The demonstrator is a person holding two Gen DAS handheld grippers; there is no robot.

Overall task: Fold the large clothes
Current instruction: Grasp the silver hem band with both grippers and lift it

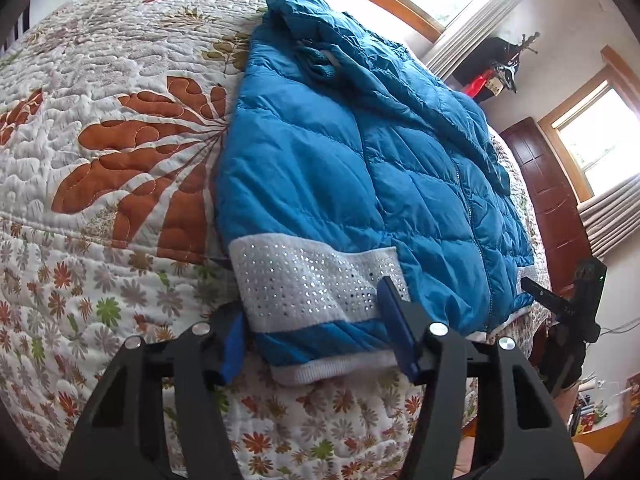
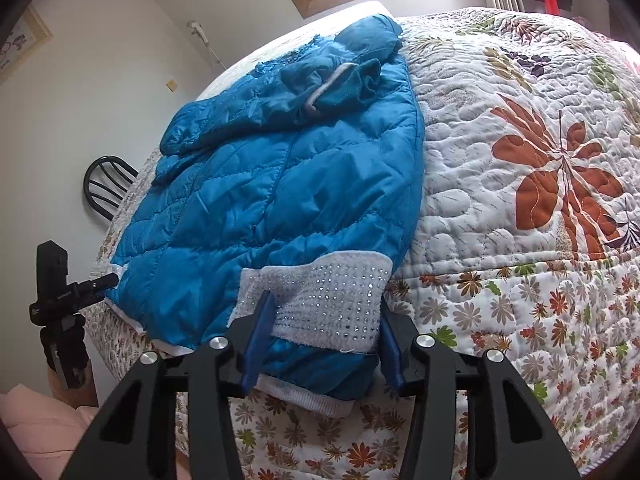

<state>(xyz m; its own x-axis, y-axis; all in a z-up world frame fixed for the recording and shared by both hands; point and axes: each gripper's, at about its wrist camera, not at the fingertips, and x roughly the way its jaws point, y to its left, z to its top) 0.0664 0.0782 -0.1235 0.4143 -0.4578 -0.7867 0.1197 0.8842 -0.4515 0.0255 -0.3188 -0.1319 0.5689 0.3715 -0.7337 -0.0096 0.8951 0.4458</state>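
A blue quilted puffer jacket (image 1: 340, 152) lies flat on the bed, sleeves folded in over its front, with a white studded band (image 1: 304, 280) near the hem. It also shows in the right wrist view (image 2: 280, 184), with its band (image 2: 332, 300). My left gripper (image 1: 316, 332) is open, its blue pads either side of the jacket's left hem corner. My right gripper (image 2: 324, 340) is open, its pads either side of the right hem corner. In the left wrist view the right gripper (image 1: 576, 300) shows at the far hem corner; in the right wrist view the left gripper (image 2: 60, 292) shows likewise.
The bed carries a white floral quilt (image 1: 120, 140) with orange leaves, also in the right wrist view (image 2: 520, 160). A dark wooden door (image 1: 548, 200) and windows stand beyond the bed. A black chair back (image 2: 106, 182) stands by the wall at the bed's left.
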